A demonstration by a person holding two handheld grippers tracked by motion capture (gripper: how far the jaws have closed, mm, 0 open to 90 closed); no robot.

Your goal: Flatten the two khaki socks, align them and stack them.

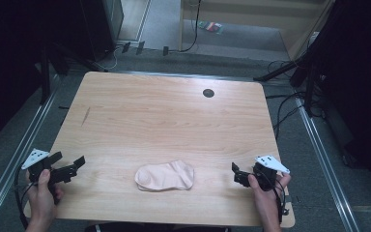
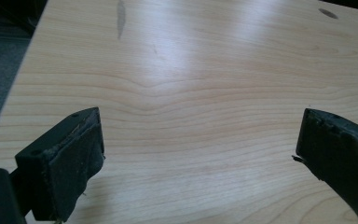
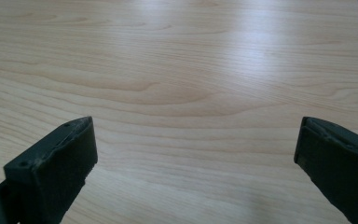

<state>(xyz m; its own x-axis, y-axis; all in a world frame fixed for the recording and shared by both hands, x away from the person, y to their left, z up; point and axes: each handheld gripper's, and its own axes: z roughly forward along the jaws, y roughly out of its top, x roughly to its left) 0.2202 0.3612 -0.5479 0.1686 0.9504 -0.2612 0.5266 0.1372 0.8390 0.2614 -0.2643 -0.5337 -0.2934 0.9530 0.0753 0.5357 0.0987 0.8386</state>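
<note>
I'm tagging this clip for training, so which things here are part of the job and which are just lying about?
Part of the job:
- pink sock, flat on the table, near the front edge
- left gripper, jaws open, left of the sock
- right gripper, jaws open, right of it

Just lying about:
- dark round hole in the tabletop
- cables on the floor

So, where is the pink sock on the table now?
In the high view the pink sock lies flat near the table's front edge, about midway between the left gripper and the right gripper, touching neither.
</note>
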